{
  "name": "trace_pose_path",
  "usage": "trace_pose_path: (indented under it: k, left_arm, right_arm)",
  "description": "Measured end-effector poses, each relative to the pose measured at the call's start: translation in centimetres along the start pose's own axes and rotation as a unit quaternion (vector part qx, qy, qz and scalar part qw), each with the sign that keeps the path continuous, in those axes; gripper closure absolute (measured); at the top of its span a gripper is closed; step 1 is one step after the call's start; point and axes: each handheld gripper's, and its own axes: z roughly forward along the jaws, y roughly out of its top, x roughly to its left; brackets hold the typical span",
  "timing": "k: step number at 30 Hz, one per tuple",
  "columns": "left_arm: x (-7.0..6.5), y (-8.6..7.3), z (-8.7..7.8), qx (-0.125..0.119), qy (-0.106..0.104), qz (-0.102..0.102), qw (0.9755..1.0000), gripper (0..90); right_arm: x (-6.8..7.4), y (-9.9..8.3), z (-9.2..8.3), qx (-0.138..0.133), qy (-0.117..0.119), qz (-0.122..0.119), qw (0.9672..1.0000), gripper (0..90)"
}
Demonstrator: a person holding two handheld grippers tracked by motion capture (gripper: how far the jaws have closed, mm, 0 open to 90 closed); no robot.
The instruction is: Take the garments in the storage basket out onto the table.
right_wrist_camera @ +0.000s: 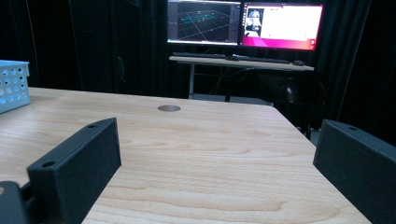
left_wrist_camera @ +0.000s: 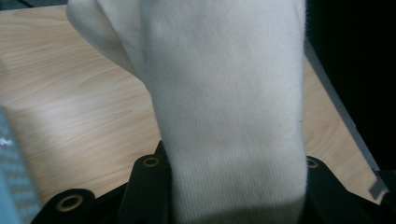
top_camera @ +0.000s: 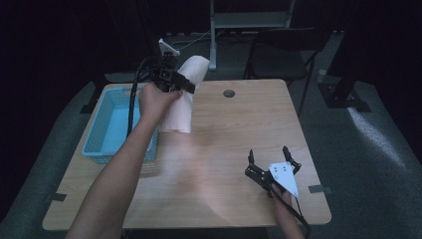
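A cream-white cloth [top_camera: 186, 92] hangs from my left gripper [top_camera: 191, 85], which is lifted above the table's back left, beside the blue basket [top_camera: 95, 124]. Up close in the left gripper view the cloth [left_wrist_camera: 229, 107] is pinched between the two black jaws, so the left gripper [left_wrist_camera: 233, 186] is shut on it. My right gripper [top_camera: 271, 160] rests low near the table's front right, jaws wide apart with nothing between them; in the right gripper view its black fingers [right_wrist_camera: 79, 163] frame bare wood.
The wooden table [top_camera: 239, 124] has a round cable hole [top_camera: 229, 93] near its back edge. A black chair [top_camera: 278, 55] stands behind the table. Monitors [right_wrist_camera: 243, 23] on a desk glow in the dark background.
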Motion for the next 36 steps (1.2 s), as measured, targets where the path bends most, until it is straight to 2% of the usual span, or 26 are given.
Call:
trace_pose_path:
  k: [3, 12, 16, 19, 22, 25, 31, 36]
  left_arm:
    - [-0.6, 0.5, -0.3, -0.006, -0.01, 0.001, 0.9999, 64.2]
    - [-1.2, 0.7, -1.1, -0.014, 0.007, 0.002, 0.9999, 64.2]
    - [-1.5, 0.6, -1.1, -0.012, -0.003, 0.006, 0.9999, 64.2]
    - [-1.7, 0.8, -1.3, -0.016, -0.017, 0.0, 0.9997, 64.1]
    - [-1.8, 0.8, -1.3, -0.019, -0.013, 0.0, 0.9997, 64.1]
    - [-1.8, 0.8, -0.9, -0.015, -0.005, 0.002, 0.9999, 64.1]
    - [-1.6, 0.4, 0.7, -0.002, -0.006, 0.002, 1.0, 64.1]
    - [-1.4, -0.2, 2.3, 0.006, -0.01, -0.008, 0.9999, 64.1]
  right_arm:
    - [0.0, 0.0, 0.0, -0.001, 0.0, 0.0, 1.0, 0.1]
    - [0.0, 0.0, 0.0, 0.0, 0.001, 0.001, 1.0, 0.1]
    - [0.0, 0.0, 0.0, -0.001, 0.001, -0.002, 1.0, 0.1]
    - [0.0, 0.0, 0.0, -0.001, 0.0, -0.002, 1.0, 0.1]
    - [0.0, 0.0, 0.0, -0.001, 0.0, -0.002, 1.0, 0.1]
    - [0.0, 0.0, 0.0, -0.001, 0.0, -0.001, 1.0, 0.1]
    - [0.0, 0.0, 0.0, -0.001, 0.0, 0.001, 1.0, 0.1]
    - [0.0, 0.0, 0.0, -0.001, 0.0, 0.0, 1.0, 0.1]
